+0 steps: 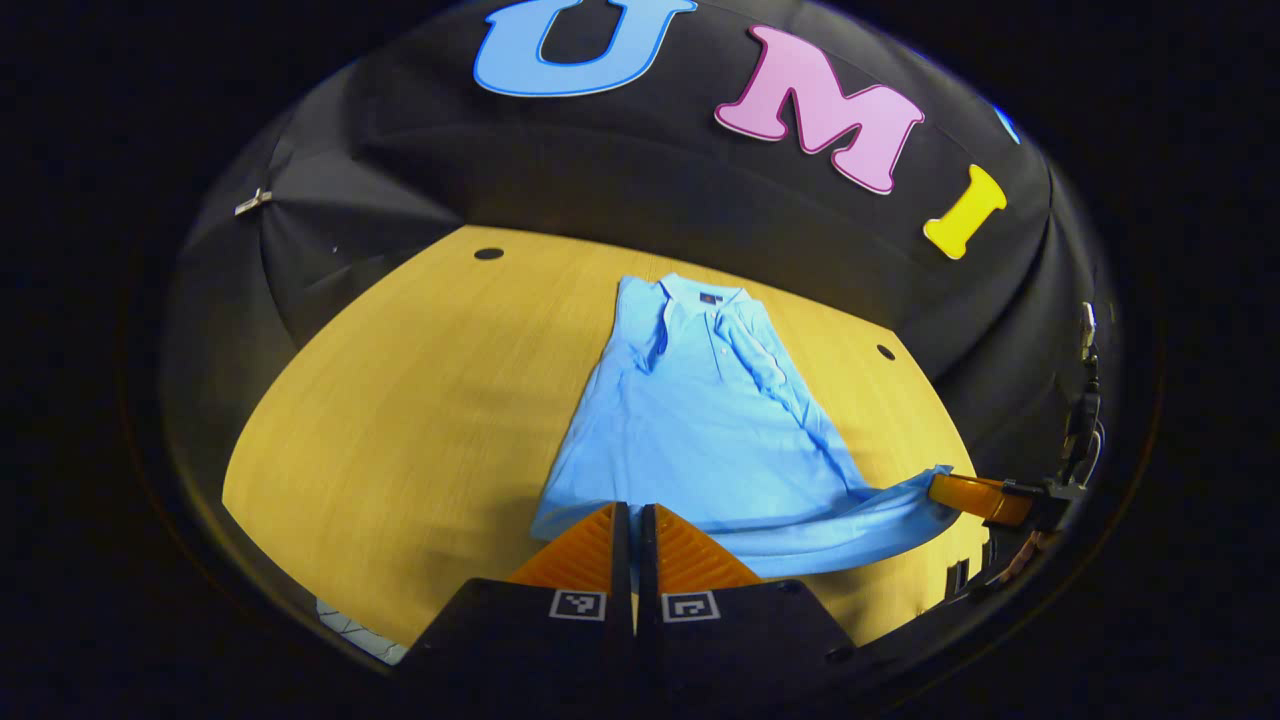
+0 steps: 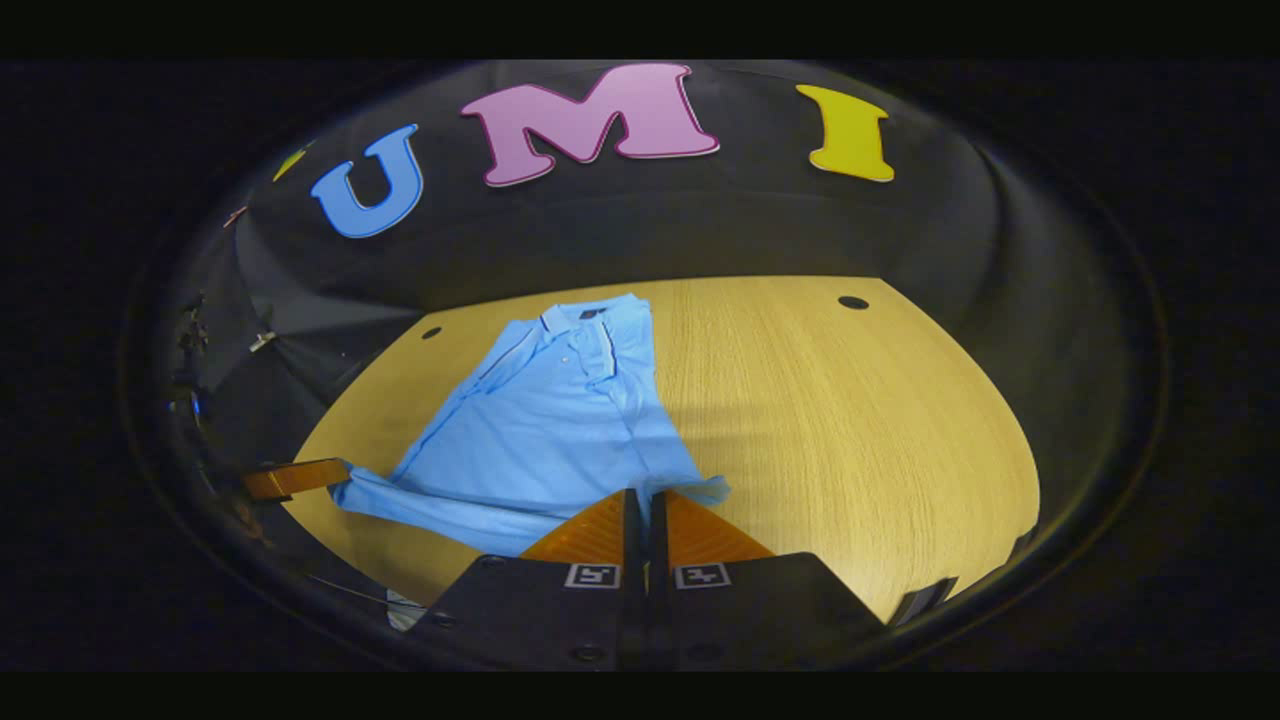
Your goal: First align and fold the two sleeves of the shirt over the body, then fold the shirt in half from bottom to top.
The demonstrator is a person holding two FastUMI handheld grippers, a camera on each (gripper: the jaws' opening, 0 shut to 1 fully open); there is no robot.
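Note:
A light blue polo shirt (image 1: 700,420) lies collar-away on the wooden table (image 1: 400,420), with both sleeves folded in over the body. In the left gripper view my left gripper (image 1: 633,508) is shut on the near hem at the shirt's left corner. My right gripper (image 1: 938,490) shows at the far right, pinching the other hem corner, which is stretched and raised off the table. In the right gripper view my right gripper (image 2: 645,493) is shut on its corner of the shirt (image 2: 540,430). The left gripper (image 2: 335,472) holds the far corner at the left.
Small dark holes mark the table near its far edge (image 1: 488,253) (image 1: 885,352) (image 2: 853,302). The black booth wall rises right behind the table. A white scrap (image 1: 350,625) lies below the table's near edge. Bare wood (image 2: 850,430) spreads to the shirt's right.

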